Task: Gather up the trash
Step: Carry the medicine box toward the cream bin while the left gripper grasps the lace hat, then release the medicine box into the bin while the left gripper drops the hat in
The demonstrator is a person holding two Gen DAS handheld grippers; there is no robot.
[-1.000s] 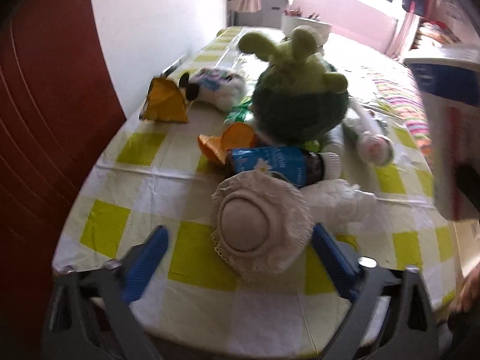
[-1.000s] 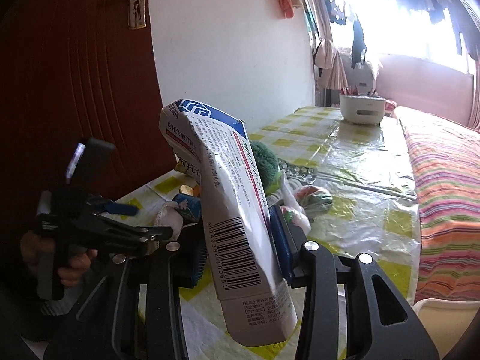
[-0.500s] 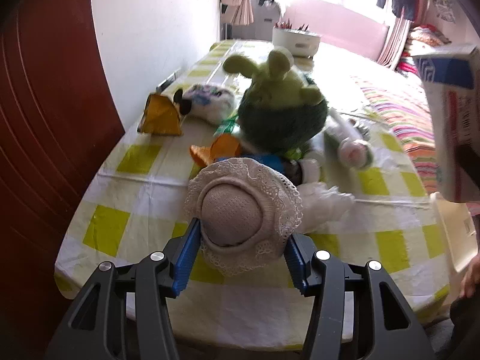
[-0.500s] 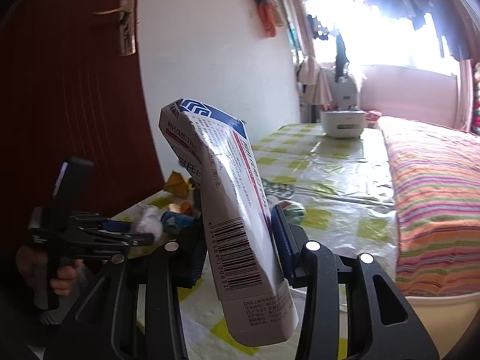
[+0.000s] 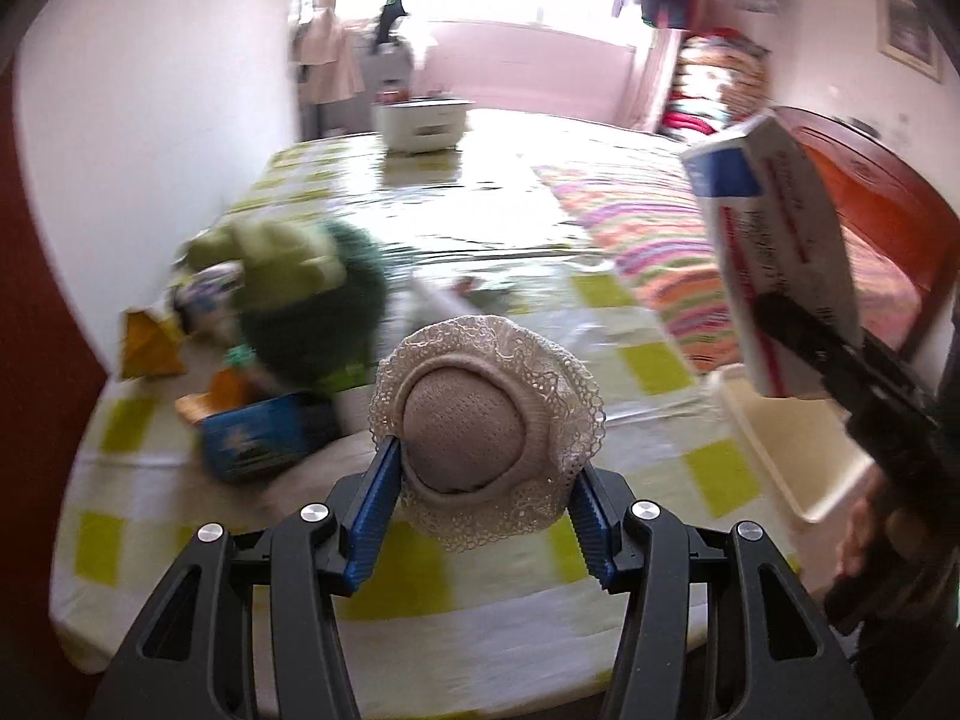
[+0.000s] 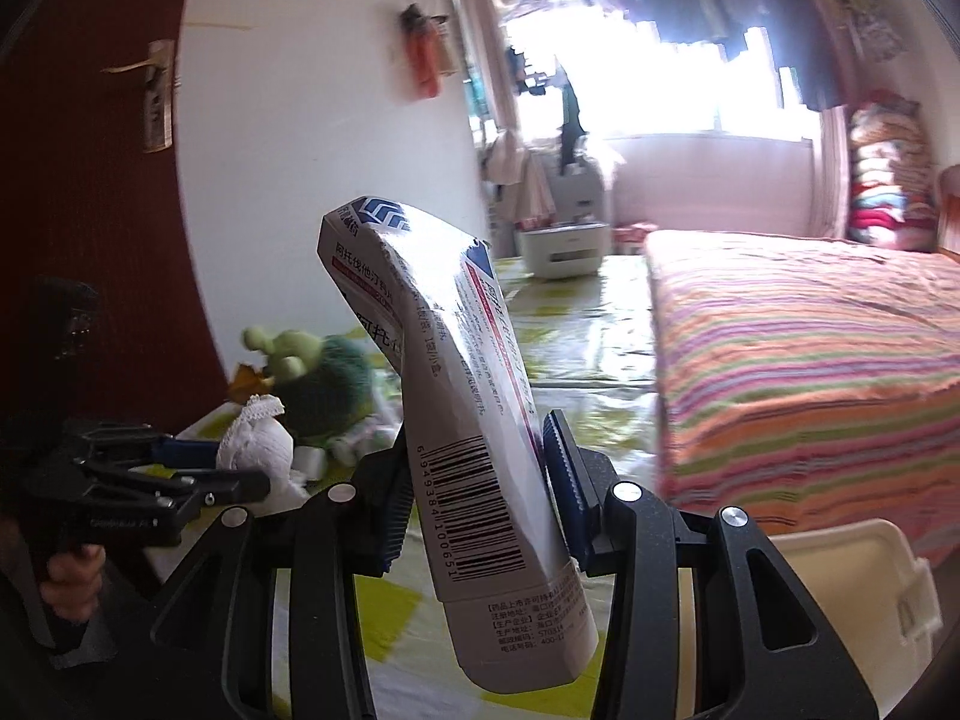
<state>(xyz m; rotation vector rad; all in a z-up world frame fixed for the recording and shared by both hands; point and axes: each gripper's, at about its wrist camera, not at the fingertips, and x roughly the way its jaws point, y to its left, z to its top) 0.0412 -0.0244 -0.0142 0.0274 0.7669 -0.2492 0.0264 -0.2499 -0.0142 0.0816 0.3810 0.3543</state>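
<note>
**Both hands loaded: lace cap on the left, crushed carton on the right**

My left gripper (image 5: 480,516) has its blue fingers (image 5: 373,510) pressed on either side of a small beige lace-edged cap (image 5: 486,426), which I see lifted clear of the worktop (image 5: 150,498) with its yellow-and-white checked cloth. Those fingers have just been closing, and the cap sits squeezed between them. From the right wrist view the same cap shows as a white bundle at the tip of the left gripper, low on the left.

My right gripper (image 6: 480,498) is clamped on a dented grey-and-white medicine carton (image 6: 474,450), barcode facing me, standing nearly upright and leaning slightly left. The fingers hold it near its lower half, pinched in narrow.

Left behind on the worktop are a green plush toy (image 5: 306,300), a blue carton (image 5: 258,438) lying on its side just in front of it, and an orange scrap (image 5: 147,345) near the wall. A cream bin (image 5: 792,450) sits at the right edge of the worktop, beside the bed with the striped cover (image 6: 810,360). The left view is blurred, so I cannot make out the smaller bits around the plush toy.
</note>
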